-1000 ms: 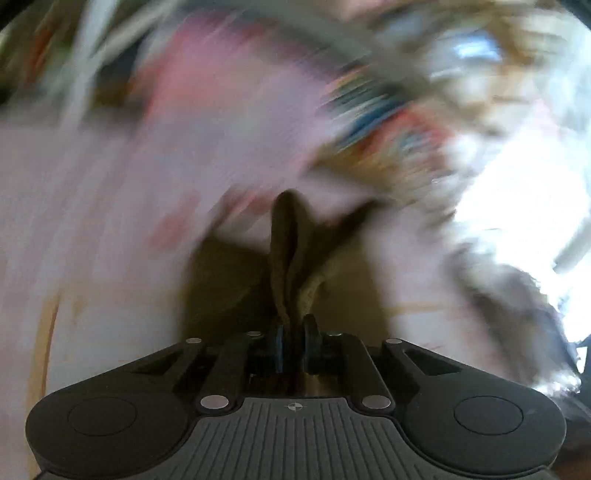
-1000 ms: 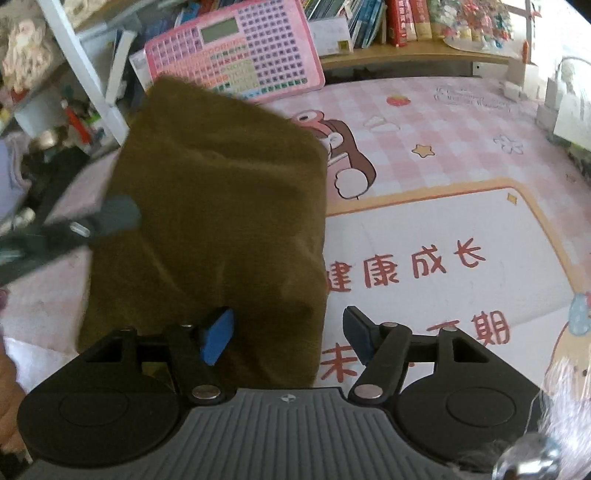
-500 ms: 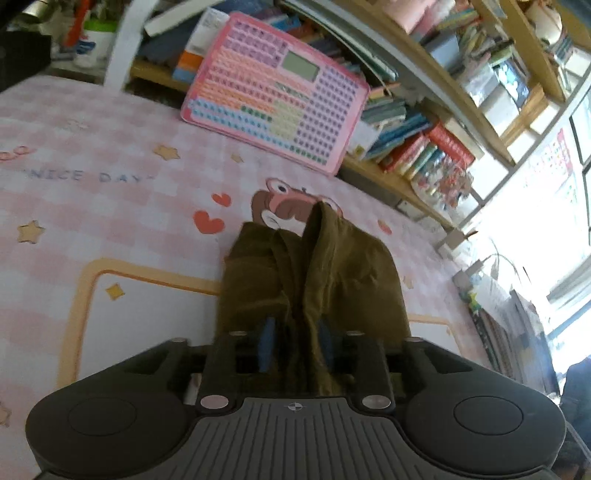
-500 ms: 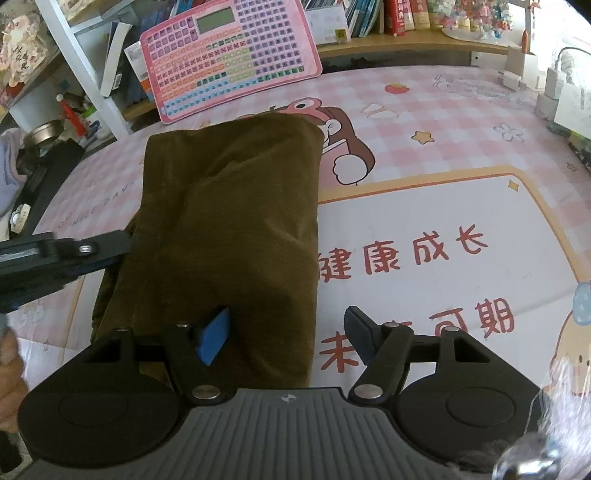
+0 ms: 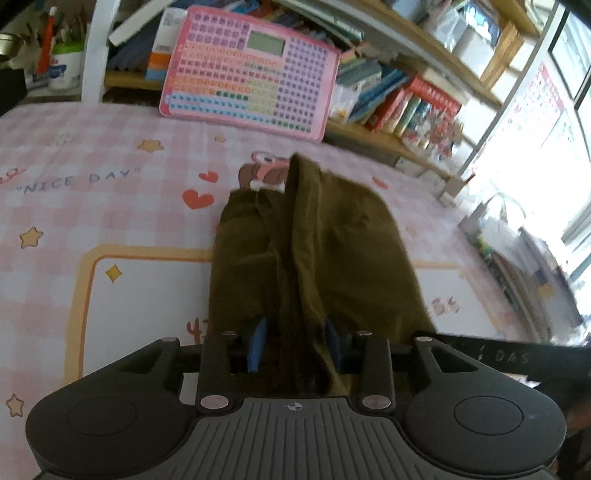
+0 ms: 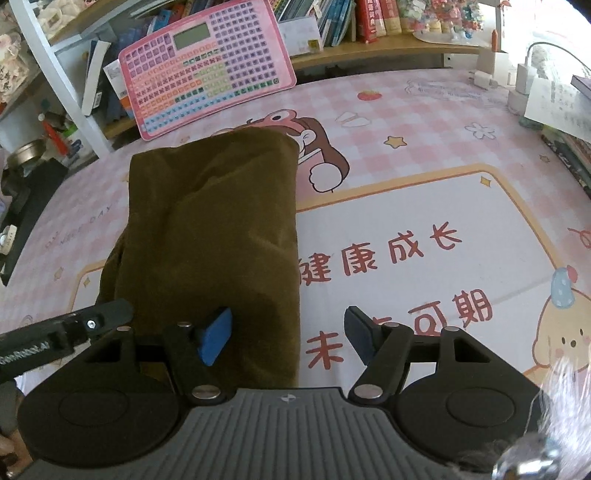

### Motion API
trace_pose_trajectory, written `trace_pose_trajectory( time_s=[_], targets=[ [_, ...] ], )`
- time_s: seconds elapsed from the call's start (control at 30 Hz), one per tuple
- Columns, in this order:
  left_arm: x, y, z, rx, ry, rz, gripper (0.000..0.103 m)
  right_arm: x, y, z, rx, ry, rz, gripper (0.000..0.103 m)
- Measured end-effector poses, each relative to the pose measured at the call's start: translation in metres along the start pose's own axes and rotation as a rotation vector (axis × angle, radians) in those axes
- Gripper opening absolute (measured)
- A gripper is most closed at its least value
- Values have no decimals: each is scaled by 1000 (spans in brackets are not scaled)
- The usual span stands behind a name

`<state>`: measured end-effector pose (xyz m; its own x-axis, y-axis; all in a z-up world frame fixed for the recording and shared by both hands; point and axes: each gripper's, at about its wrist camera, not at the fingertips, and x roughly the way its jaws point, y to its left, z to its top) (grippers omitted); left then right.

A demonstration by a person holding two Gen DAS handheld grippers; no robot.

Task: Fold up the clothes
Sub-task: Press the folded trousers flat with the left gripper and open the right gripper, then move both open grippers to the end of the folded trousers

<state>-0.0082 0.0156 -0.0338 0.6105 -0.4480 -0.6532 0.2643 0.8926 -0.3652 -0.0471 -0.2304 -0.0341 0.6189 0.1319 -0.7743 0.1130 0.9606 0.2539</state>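
An olive-brown folded garment (image 6: 214, 229) lies on the pink cartoon-print mat (image 6: 424, 206); it also shows in the left wrist view (image 5: 325, 258). My left gripper (image 5: 293, 341) has its blue pads parted, with a raised ridge of the garment's near edge standing loosely between them. My right gripper (image 6: 288, 334) is wide open and empty, hovering over the garment's near right corner; its left pad (image 6: 216, 334) is above the cloth. The left gripper's black body (image 6: 62, 330) shows at the left of the right wrist view.
A pink toy keyboard tablet (image 6: 207, 70) leans against the low bookshelf (image 6: 369, 22) at the mat's far side. Chargers and papers (image 6: 528, 85) lie at the right. A white shelf post (image 5: 96, 48) stands at the far left.
The garment came down from hanging to lying flat on the mat. My left gripper went from shut on its edge to open. My right gripper stayed open and moved slightly.
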Motion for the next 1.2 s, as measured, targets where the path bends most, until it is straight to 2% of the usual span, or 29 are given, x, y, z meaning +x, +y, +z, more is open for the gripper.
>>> trace_pose_trajectory(
  time_s=[0.17, 0.23, 0.47, 0.53, 0.57, 0.8, 0.9, 1.2],
  targets=[
    [-16, -4, 3, -8, -52, 7, 47, -6, 3, -5, -9, -18, -10, 65],
    [-19, -8, 1, -2, -58, 32, 52, -10, 6, -8, -28, -26, -12, 65],
    [-19, -20, -10, 24, -26, 84, 53, -26, 12, -19, -83, -52, -15, 66],
    [-21, -25, -12, 36, -25, 104, 63, -28, 11, -19, -89, -59, -12, 66],
    [-22, -27, -13, 39, -29, 116, 66, -28, 10, -20, -95, -57, -9, 66],
    [-26, -44, -24, 38, -17, 184, 70, -28, 0, -23, -126, -23, 27, 67],
    [-30, -50, -28, 26, -16, 221, 79, -28, -5, -24, -136, -9, 44, 67],
    [-31, -72, -44, 25, 15, 293, 83, -28, -22, -32, -165, 39, 104, 69]
  ],
)
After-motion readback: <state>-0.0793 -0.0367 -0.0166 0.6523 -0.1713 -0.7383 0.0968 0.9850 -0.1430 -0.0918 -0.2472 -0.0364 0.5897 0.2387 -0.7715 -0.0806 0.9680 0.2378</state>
